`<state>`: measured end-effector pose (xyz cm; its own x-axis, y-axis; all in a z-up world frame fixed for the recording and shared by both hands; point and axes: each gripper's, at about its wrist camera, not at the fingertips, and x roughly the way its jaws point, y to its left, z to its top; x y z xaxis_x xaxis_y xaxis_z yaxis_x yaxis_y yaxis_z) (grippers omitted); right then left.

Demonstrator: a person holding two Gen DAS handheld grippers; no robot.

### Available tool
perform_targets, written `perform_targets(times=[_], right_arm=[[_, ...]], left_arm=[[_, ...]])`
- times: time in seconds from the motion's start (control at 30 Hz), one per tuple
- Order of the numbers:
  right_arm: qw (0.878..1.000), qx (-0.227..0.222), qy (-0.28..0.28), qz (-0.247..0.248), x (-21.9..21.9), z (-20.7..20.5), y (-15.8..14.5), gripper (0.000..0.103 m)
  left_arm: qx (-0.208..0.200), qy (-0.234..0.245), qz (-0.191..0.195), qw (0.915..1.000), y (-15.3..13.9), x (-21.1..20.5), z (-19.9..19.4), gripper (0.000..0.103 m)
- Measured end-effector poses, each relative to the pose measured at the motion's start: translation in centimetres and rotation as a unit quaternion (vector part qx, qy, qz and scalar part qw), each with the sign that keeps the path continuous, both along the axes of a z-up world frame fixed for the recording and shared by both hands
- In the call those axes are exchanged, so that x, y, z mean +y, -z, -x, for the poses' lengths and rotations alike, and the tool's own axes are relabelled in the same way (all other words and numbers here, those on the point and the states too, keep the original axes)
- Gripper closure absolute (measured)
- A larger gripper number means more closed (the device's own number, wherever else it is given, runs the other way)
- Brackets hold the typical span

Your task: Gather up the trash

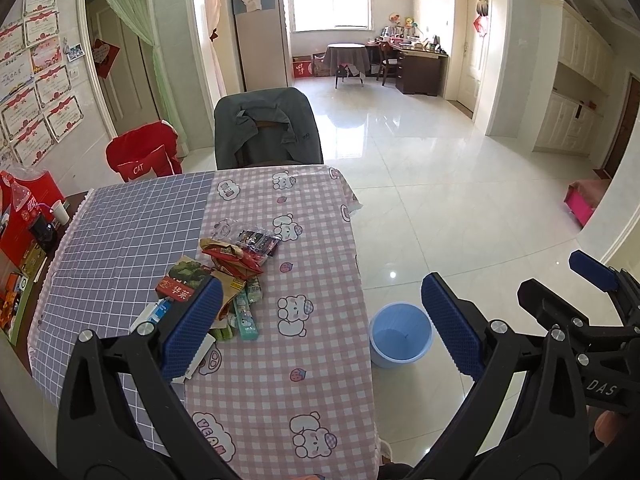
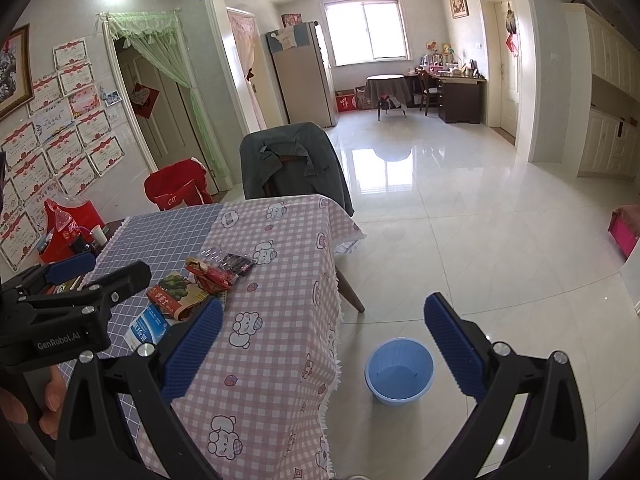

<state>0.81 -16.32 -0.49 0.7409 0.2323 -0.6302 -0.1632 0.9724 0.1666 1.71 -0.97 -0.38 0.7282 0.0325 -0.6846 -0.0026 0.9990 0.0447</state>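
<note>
My left gripper and right gripper hang wide apart, empty, ready to pick: wrappers heaped beyond my left fingers, blue bin waiting between my right fingers.

Daylight is pouring thru the white-framed far window, blowing it out. Glare is pooling on the glossy pale floor tiles. Fisheye is bending door frames; corners are vignetting black. Focus is holding sharp, no blur.
</note>
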Motion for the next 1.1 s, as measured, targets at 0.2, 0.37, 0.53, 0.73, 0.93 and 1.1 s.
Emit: perform_targets(times=[0.2, 0.37, 0.53, 0.73, 0.93, 1.1], right_arm=[[1.000, 0.006, -0.010, -0.006, -1.2, -0.5, 0.4, 0.004], [1.000, 0.015, -0.018, -0.011, -2.3, -0.9, 0.8, 0.004], [0.999, 0.026, -0.028, -0.017, -3.7, -1.2, 1.4, 0.004], [0.997, 0.048, -0.041, -0.038, -4.3, -1.7, 2.4, 0.004], [0.995, 0.061, -0.050, -0.055, -3.9, -3.0, 3.2, 0.004], [0.993, 0.086, -0.063, -0.048, -1.8, -4.2, 5.0, 0.004]], left_arm=[[0.008, -0.010, -0.005, 0.9999, 0.0, -1.5, -0.5, 0.005], [0.016, -0.021, -0.008, 0.9996, 0.2, -2.7, -0.6, 0.005], [0.031, -0.037, -0.006, 0.9988, 0.5, -3.8, -0.9, 0.005], [0.050, -0.053, -0.008, 0.9973, 1.1, -4.4, -0.9, 0.005], [0.071, -0.064, -0.009, 0.9954, 2.0, -3.5, -1.2, 0.005], [0.098, -0.079, 0.015, 0.9919, 4.1, -0.9, -1.7, 0.005]])
